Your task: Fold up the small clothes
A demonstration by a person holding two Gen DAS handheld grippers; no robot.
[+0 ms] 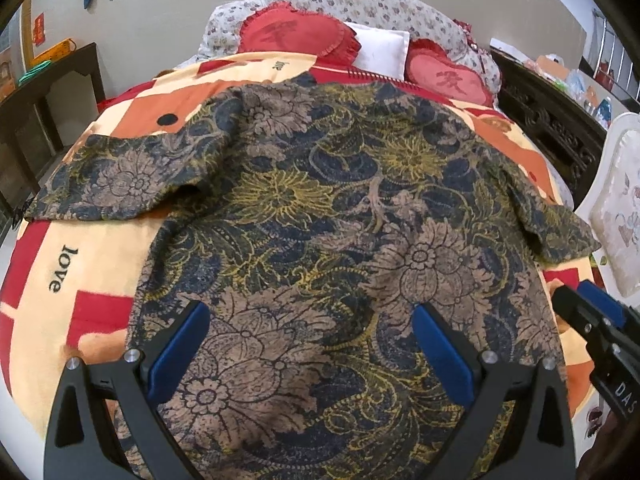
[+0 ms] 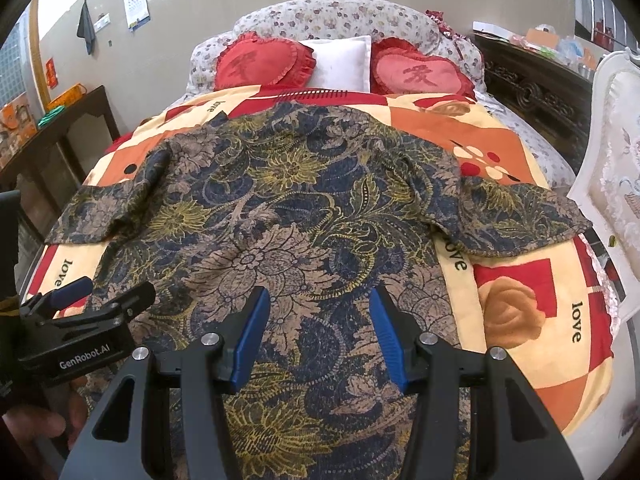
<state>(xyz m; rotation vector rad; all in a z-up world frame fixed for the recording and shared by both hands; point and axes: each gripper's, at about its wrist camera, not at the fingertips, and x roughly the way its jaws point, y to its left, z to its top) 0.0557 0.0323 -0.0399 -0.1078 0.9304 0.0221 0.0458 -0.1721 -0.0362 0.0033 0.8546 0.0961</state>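
A dark floral short-sleeved shirt [image 1: 320, 208] with navy, tan and yellow flowers lies spread flat on the bed, sleeves out to both sides; it also shows in the right wrist view [image 2: 288, 208]. My left gripper [image 1: 310, 320] is open and empty above the shirt's near hem, toward its left side. My right gripper [image 2: 318, 304] is open and empty above the hem, toward its right side. The right gripper shows at the right edge of the left wrist view [image 1: 588, 304]. The left gripper shows at the left of the right wrist view [image 2: 104, 292].
The bed has an orange, red and cream "love" blanket [image 2: 520, 320]. Two red heart cushions [image 2: 260, 66] and a white pillow [image 2: 340, 60] lie at its head. A dark wooden table [image 1: 48, 92] stands left, a carved dark cabinet [image 2: 532, 84] and a white upholstered chair [image 2: 616, 128] right.
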